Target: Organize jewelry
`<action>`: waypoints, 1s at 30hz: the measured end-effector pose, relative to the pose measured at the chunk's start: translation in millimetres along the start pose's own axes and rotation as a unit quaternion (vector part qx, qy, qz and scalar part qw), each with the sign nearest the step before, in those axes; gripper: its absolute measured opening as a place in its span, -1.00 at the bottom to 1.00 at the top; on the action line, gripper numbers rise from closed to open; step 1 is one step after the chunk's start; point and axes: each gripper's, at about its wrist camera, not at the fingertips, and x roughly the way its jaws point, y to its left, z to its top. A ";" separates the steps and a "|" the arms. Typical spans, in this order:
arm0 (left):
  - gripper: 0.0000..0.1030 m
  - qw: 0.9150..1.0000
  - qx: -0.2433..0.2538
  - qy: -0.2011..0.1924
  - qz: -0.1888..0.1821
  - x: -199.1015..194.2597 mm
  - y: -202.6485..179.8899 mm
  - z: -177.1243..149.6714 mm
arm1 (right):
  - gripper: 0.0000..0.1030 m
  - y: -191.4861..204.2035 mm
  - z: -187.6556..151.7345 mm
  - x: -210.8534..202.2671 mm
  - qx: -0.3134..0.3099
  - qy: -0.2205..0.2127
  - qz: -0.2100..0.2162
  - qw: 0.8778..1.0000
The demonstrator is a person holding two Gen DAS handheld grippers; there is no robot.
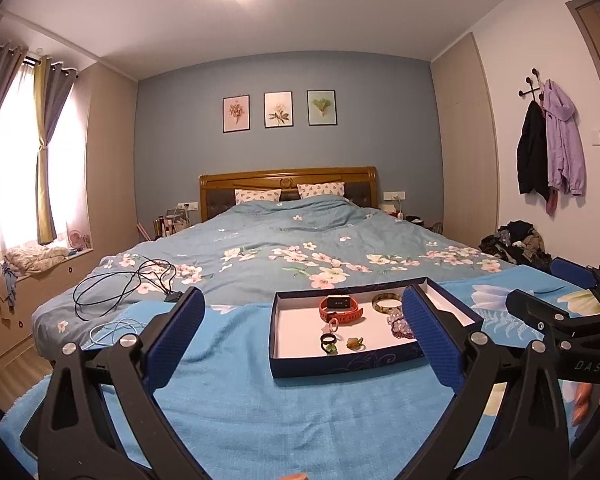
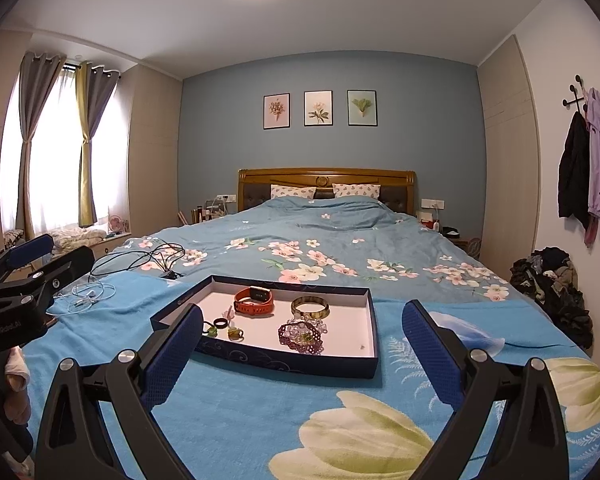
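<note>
A shallow dark blue box (image 1: 342, 366) (image 2: 284, 364) with a white floor lies on the blue blanket at the foot of the bed. In it are an orange smartwatch (image 1: 340, 309) (image 2: 254, 301), a greenish bangle (image 1: 386, 303) (image 2: 310, 307), a beaded bracelet pile (image 2: 301, 334) (image 1: 400, 326), and small rings (image 1: 329, 340) (image 2: 220, 323). My left gripper (image 1: 304, 334) is open and empty, just short of the box. My right gripper (image 2: 302, 350) is open and empty, in front of the box. The right gripper also shows in the left wrist view (image 1: 548, 300), and the left gripper in the right wrist view (image 2: 40, 264).
A black cable (image 1: 124, 284) (image 2: 140, 258) and a white cable (image 1: 112, 330) (image 2: 86, 294) lie on the bed to the left of the box. The flowered duvet (image 1: 300, 248) stretches behind it. A clothes pile (image 2: 552, 288) sits on the floor at right.
</note>
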 end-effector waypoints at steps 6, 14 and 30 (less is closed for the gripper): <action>0.89 1.000 0.004 -0.005 0.008 -5.7 -4.4 0.3 | 0.87 -1.9 1.0 -1.3 0.001 0.002 0.000 1.000; 0.89 1.000 0.000 -0.010 0.010 -10.6 -4.6 0.5 | 0.87 -2.3 3.4 -2.1 0.001 -0.001 -0.001 1.000; 0.89 1.000 0.004 -0.016 0.016 -11.5 -4.6 -0.4 | 0.87 -1.9 3.6 0.2 0.001 -0.001 0.001 1.000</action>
